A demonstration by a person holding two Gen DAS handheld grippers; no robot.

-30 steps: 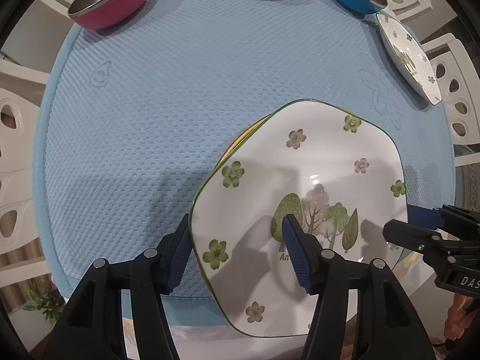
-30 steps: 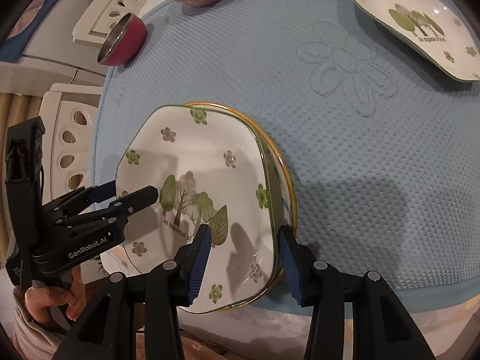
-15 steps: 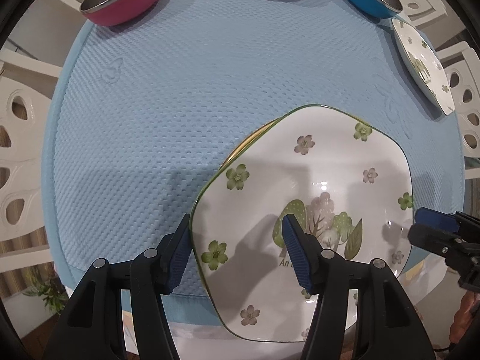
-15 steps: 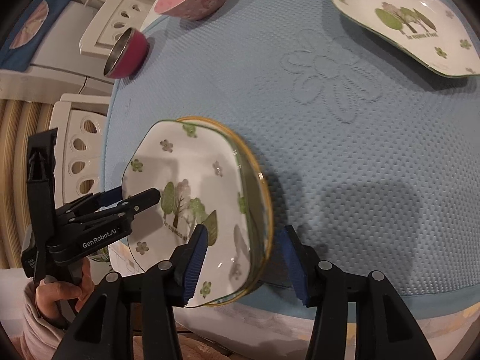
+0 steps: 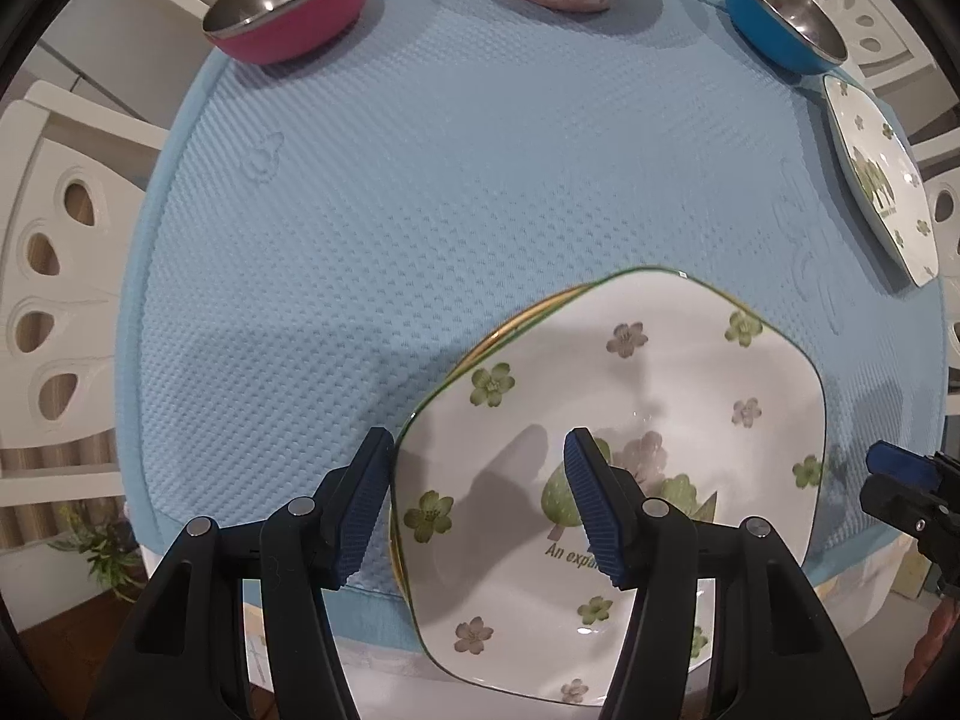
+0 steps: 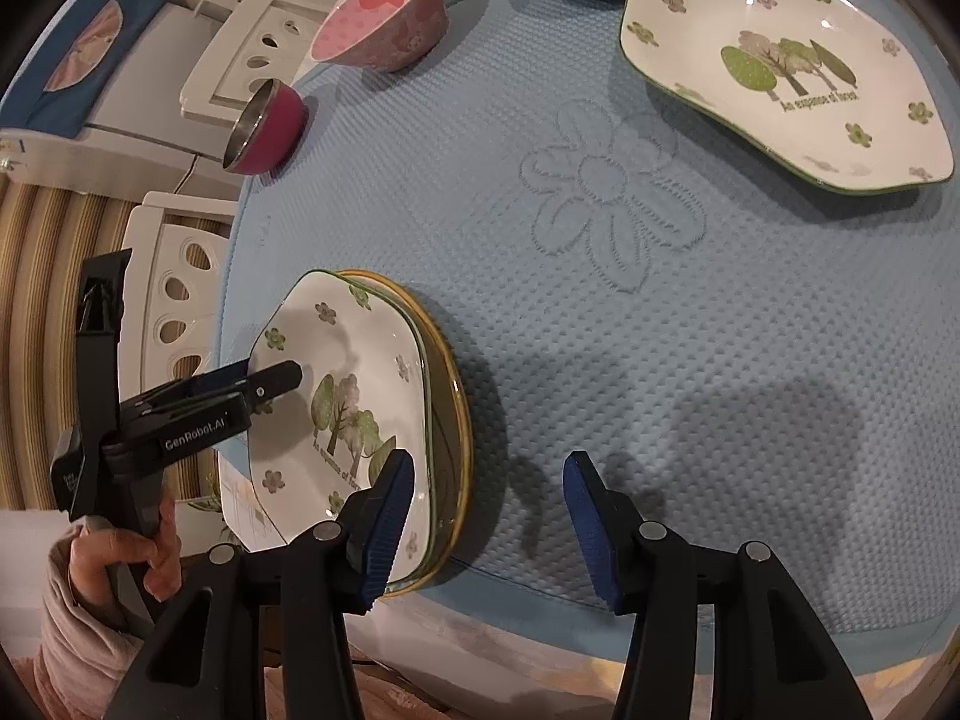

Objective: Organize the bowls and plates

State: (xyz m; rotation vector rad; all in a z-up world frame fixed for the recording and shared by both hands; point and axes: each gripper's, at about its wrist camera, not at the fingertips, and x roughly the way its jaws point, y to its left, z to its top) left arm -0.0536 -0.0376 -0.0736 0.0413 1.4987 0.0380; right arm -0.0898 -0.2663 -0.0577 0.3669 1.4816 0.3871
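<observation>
one flowered plate (image 5: 630, 420) is stacked on a gold-rimmed plate (image 6: 453, 420) at the near edge of the blue mat (image 5: 420, 210).
left gripper (image 5: 474, 510) and right gripper (image 6: 486, 516) stand part open, holding nothing; the second flowered plate (image 6: 780, 72) far right and three bowls along the far edge are left.

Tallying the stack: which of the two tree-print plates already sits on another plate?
The near tree-print plate, resting on the yellow-rimmed plate at the mat's front edge. The far tree-print plate lies alone on the mat.

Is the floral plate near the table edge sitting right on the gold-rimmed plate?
Touching. In the right wrist view the floral plate rests stacked on the gold-rimmed plate, whose rim shows along its right side.
</observation>
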